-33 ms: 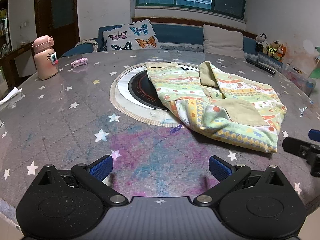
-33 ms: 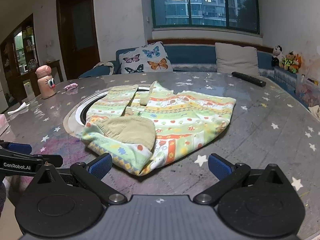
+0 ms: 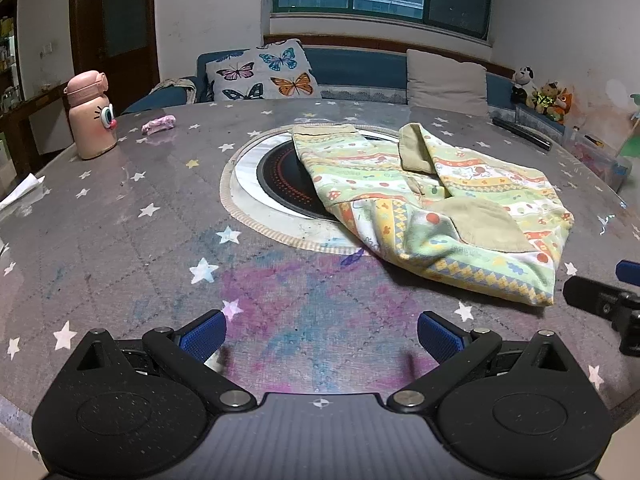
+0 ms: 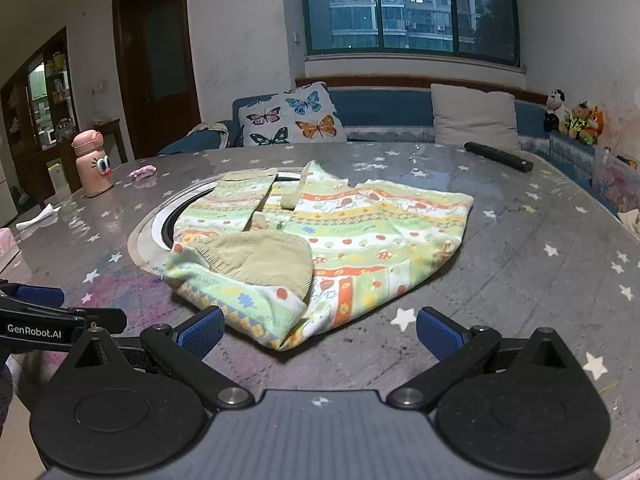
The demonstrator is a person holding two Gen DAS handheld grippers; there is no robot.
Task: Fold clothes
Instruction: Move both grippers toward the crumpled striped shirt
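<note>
A small patterned green, yellow and orange garment point(image 3: 432, 204) with tan cuffs lies partly folded on the round star-print table point(image 3: 120, 216), half over the black centre disc point(image 3: 288, 184). It also shows in the right wrist view point(image 4: 344, 240). My left gripper point(image 3: 322, 336) is open and empty, low over the table, left of and short of the garment. My right gripper point(image 4: 318, 330) is open and empty, its fingers either side of the garment's near corner. Each gripper shows at the edge of the other's view.
A pink bottle point(image 3: 90, 116) and a pink wad point(image 3: 159, 124) stand at the table's far left. A black remote point(image 4: 498, 156) lies at the far right. White paper point(image 3: 22, 188) lies at the left edge. A sofa with cushions runs behind the table.
</note>
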